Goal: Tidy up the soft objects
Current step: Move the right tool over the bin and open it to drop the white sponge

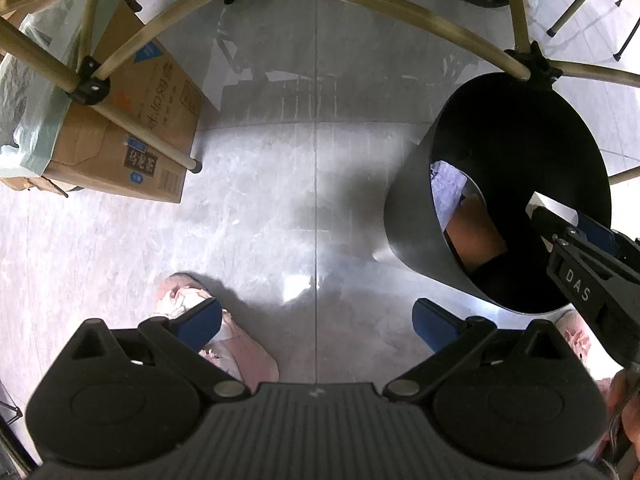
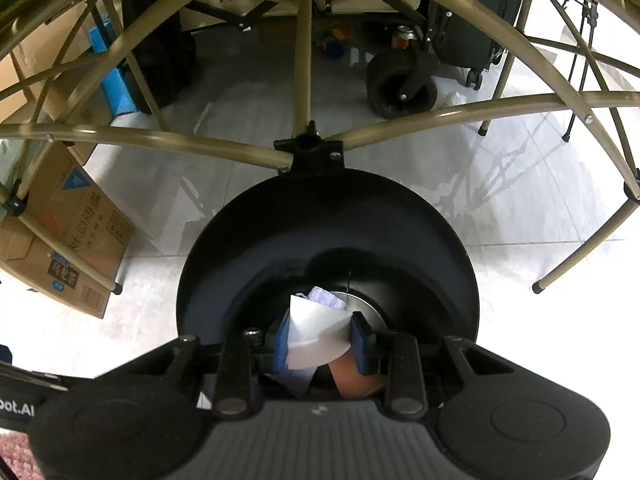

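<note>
My right gripper (image 2: pixel 320 340) is shut on a white wedge-shaped soft piece (image 2: pixel 316 324), its blue pads (image 2: pixel 282 344) pressing both sides. It hangs inside the mouth of a black round bin (image 2: pixel 240 220). On the bin's bottom lie a lavender cloth (image 2: pixel 326 295) and an orange-brown item (image 2: pixel 352 378). In the left wrist view the same bin (image 1: pixel 416 220) stands on the floor at right, with the right gripper (image 1: pixel 540 212) reaching in over its rim and the lavender cloth (image 1: pixel 448 188) showing inside. My left gripper (image 1: pixel 318 322) points straight down at the floor, open, with nothing between its fingers.
A cardboard box (image 1: pixel 132 136) stands on the floor at left. Tan folding-table legs (image 1: pixel 132 120) and crossbars (image 2: pixel 440 116) arch over the bin. A person's pink slippers (image 1: pixel 236 344) are below the left gripper. A wagon wheel (image 2: pixel 400 88) and a dark suitcase (image 2: pixel 480 20) stand farther back.
</note>
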The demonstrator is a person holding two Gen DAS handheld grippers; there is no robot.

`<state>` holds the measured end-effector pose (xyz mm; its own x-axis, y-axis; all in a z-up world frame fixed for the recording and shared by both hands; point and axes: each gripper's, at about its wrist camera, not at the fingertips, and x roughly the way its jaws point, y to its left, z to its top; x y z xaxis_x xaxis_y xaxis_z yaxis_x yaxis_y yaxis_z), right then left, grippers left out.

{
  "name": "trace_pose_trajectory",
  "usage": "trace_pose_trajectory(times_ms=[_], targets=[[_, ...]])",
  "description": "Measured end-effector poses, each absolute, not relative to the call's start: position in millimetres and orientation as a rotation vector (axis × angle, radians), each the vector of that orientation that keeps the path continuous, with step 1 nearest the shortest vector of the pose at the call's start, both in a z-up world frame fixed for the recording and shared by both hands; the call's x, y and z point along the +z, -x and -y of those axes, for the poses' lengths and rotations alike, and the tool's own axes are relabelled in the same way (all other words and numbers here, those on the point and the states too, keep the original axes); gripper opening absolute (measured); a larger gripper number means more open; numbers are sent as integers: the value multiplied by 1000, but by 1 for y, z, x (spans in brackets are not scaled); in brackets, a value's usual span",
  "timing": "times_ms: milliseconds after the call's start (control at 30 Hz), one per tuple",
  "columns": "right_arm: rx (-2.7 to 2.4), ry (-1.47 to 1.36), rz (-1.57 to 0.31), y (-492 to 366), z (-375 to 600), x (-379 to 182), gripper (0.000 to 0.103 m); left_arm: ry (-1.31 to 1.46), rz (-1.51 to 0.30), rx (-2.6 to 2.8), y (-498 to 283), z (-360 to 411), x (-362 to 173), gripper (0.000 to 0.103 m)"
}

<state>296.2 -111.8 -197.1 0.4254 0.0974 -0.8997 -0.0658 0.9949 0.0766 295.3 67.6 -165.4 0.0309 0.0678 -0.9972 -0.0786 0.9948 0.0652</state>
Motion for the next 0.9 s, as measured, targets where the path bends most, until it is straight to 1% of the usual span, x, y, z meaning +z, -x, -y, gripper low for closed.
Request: trace_pose_trajectory(times_ms=[100,267,300,367,433,500,533,900], targets=[[101,-31,-1130,-297,112,-198,31,6,-1536,108,-295,-67,-166,103],[98,-35,-1144,-298,113,-200,35,7,-1541,112,-295,-67,-166,103],[94,-37,-1148,-298,114,-201,39,5,-1542,112,-295,-67,-167,103],[79,-39,-1157,-299,115,-202,56,4,-1544,112,-295,-67,-166,103],[63,-47,-1171,-300,116,-203,92,3,-1545,111,-295,-66,-166,103],[58,-58,-1174,-301,117,-203,101,-1,-1546,109,-295,-66,-166,103],[56,-62,-1176,-301,118,-203,103,-3,-1546,108,-295,-66,-167,103],[38,-44,-1185,-300,117,-206,103,-13,-1546,101,-294,-64,-170,103]])
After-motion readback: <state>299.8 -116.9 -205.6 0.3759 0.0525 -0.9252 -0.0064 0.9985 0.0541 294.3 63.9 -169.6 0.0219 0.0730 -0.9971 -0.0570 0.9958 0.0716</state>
